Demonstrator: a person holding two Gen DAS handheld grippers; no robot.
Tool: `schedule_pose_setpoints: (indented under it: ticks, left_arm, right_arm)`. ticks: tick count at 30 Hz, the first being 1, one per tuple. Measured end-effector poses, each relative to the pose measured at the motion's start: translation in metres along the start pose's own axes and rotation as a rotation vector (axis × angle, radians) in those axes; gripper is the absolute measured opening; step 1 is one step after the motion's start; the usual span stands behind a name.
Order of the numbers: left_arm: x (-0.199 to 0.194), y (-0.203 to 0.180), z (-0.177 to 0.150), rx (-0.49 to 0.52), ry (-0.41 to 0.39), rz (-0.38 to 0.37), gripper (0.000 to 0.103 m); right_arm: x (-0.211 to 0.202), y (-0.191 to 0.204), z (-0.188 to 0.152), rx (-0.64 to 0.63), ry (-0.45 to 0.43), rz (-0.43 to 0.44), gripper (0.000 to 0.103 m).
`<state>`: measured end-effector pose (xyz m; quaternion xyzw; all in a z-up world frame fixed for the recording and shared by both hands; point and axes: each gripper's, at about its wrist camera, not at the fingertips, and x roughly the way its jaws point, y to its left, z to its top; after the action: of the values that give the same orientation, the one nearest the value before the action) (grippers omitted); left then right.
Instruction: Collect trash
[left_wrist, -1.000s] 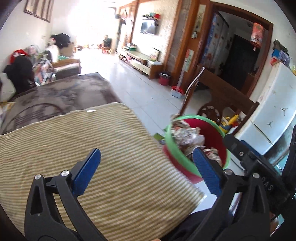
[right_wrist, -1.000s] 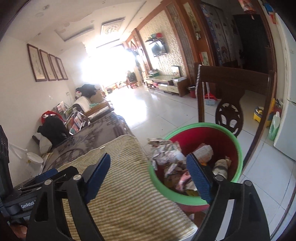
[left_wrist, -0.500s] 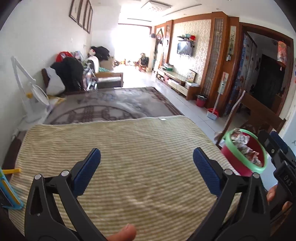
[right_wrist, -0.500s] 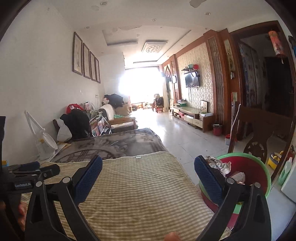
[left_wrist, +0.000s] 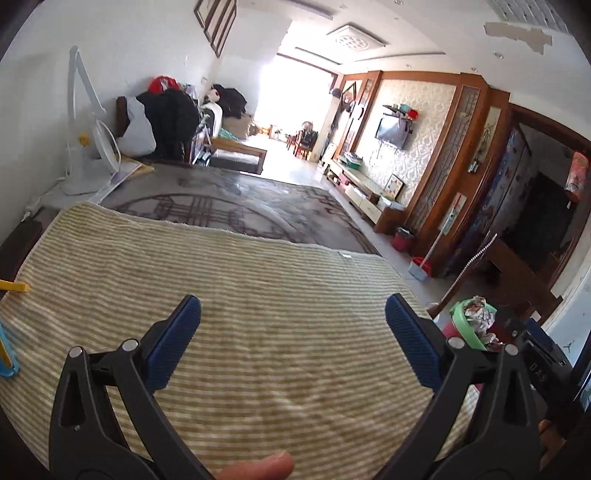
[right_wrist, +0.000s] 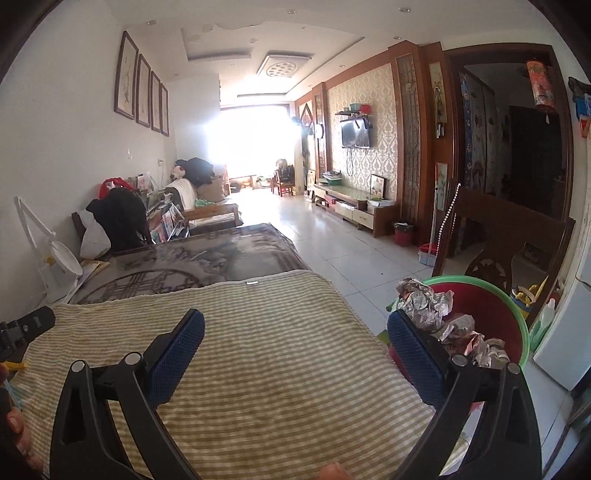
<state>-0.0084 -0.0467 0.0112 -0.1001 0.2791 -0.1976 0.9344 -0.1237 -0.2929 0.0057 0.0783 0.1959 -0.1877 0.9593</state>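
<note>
Sitting right of right gripper (right_wrist: 293, 356), trash bin (right_wrist: 515, 314)

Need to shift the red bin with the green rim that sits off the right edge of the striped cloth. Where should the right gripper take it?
Probably the green rim of the red bin, on its far right stretch, coming from above. Crumpled wrappers spill over the near left rim, while that side looks bare. The right gripper is open and empty.

A soft, ribbed striped cloth (right_wrist: 266, 354) covers the tabletop. The bin (right_wrist: 517, 317) is smooth glossy plastic, holding crumpled paper trash (right_wrist: 424, 302). The floor tiles (right_wrist: 332, 243) shine glossy.
</note>
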Motion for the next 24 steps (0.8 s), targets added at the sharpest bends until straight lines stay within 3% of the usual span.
schedule_pose_setpoints:
  ticks: [6,11,24]
  left_arm:
    - [-0.002,-0.015,-0.003,0.085,0.035,-0.014,0.098]
    - [-0.004,-0.009,-0.002,0.07,0.05,-0.042,0.098]
    - [-0.005,-0.008,-0.006,0.086,0.057,-0.041,0.098]
  right_arm:
    - [-0.012,0.014,0.013,0.026,-0.001,0.029,0.096]
    - [-0.026,0.02,0.022,0.014,-0.038,0.04,0.096]
    - [-0.03,0.015,0.023,0.032,-0.026,0.034,0.096]
